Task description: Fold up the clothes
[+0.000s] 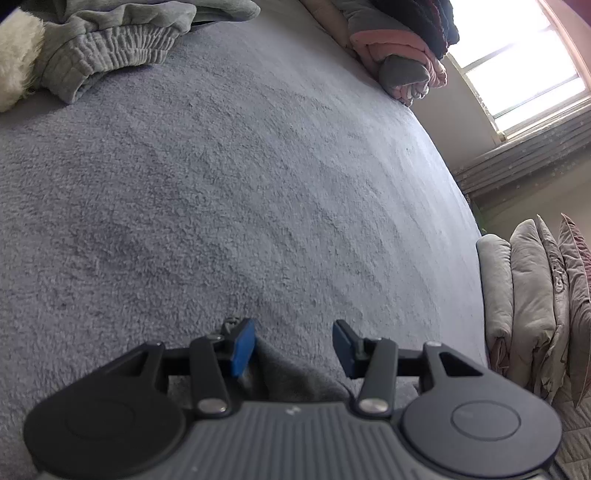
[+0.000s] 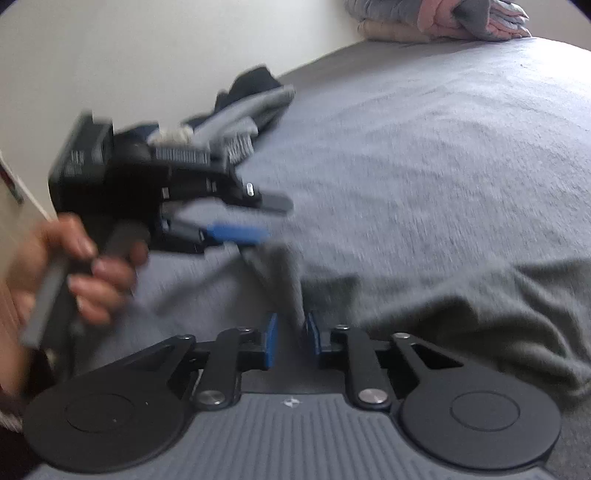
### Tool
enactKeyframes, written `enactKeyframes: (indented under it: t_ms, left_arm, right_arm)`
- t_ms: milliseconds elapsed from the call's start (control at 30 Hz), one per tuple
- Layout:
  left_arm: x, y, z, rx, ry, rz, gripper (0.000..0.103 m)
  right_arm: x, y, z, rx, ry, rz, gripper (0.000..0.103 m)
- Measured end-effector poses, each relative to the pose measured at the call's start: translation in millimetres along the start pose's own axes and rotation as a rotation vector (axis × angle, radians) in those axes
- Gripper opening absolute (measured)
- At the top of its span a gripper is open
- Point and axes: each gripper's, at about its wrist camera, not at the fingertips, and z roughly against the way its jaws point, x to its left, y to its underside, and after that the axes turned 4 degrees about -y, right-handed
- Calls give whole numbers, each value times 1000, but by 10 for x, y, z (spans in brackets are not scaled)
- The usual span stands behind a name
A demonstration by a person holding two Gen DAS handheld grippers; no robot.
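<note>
Right wrist view: the right gripper (image 2: 290, 341), black with blue pads, has its jaws narrowly parted around a raised ridge of the dark grey knit garment (image 2: 461, 306), which lies crumpled at the near edge of the bed's pale grey fleece blanket (image 2: 424, 147); contact with the pads cannot be told. The left gripper (image 2: 273, 218), held by a hand (image 2: 88, 273), is spread just above the same garment's fold. A heap of grey and navy clothes (image 2: 243, 114) lies at the far left edge; folded pink and grey items (image 2: 454, 18) occupy the far corner.
</note>
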Motion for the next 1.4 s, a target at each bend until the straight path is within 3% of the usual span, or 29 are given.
enactKeyframes:
  t_ms: [300,367,567,733,967,1133,1400]
  left_arm:
    - [-23,-12,20,-3,30,-13,50]
    - [-28,-17,50,-17,47,-14,50]
    - [32,-72,156,-58,92,21,50]
    - [144,-127,226,-90,89,66,50]
    - [228,-163,227,-105,60,111,50]
    - [235,-173,214,-99,51,110,51]
    - [226,-168,140,-69,21,84,51]
  right_arm:
    - [50,-211,-309,-37,-22,-82,29]
    - [87,-210,-377,-40,-5,-82,11]
    - [94,-403,-196,-208,99,-115,7]
    - [292,-568,-72,-308,195,-5,7]
    - [595,-435,-525,-157,227,192,7]
    - [706,-197,-855,-20,189,221,11]
    - [551,-52,-475,-46,120,102,25]
